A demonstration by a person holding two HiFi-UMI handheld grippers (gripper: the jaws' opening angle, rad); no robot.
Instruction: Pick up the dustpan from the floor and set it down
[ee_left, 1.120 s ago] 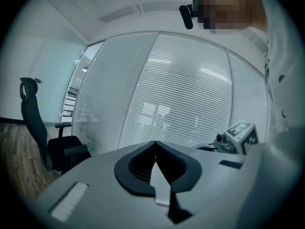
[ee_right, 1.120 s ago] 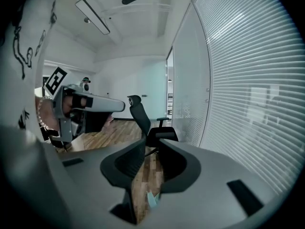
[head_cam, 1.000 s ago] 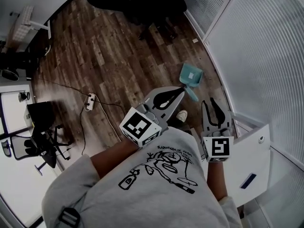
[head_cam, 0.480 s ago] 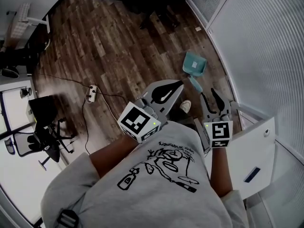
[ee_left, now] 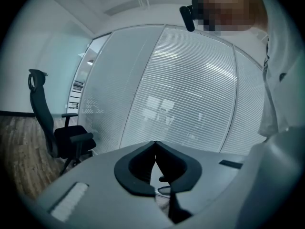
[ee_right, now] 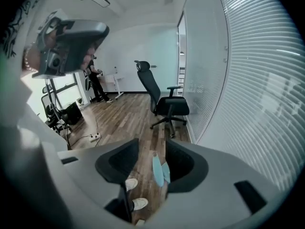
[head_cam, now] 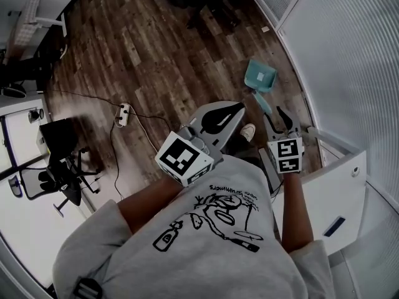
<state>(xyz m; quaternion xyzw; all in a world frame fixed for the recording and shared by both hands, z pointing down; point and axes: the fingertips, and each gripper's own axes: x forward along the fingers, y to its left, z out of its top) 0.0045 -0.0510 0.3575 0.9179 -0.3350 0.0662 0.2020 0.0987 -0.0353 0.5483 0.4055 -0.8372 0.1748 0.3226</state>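
The teal dustpan (head_cam: 260, 78) lies on the wood floor close to the glass wall, its handle pointing back toward me. My right gripper (head_cam: 278, 119) hangs above the floor just short of that handle. Its jaws have just been opening and now stand open with nothing held. In the right gripper view the dustpan (ee_right: 158, 170) shows far below, through the gap of the right gripper (ee_right: 151, 150). My left gripper (head_cam: 237, 109) is held out beside it, away from the dustpan. In the left gripper view the left gripper (ee_left: 155, 144) is shut and empty.
A glass wall with blinds (head_cam: 349, 55) runs along the right. A white cabinet (head_cam: 333, 189) stands at my right side. A black office chair (ee_right: 162, 101) is farther down the wall. A power strip (head_cam: 123, 111) with a cable lies on the floor at left. My shoes (ee_right: 129, 183) are below.
The right gripper has dropped toward the floor and the dustpan's handle, and its jaws have spread apart. The left gripper has barely shifted.
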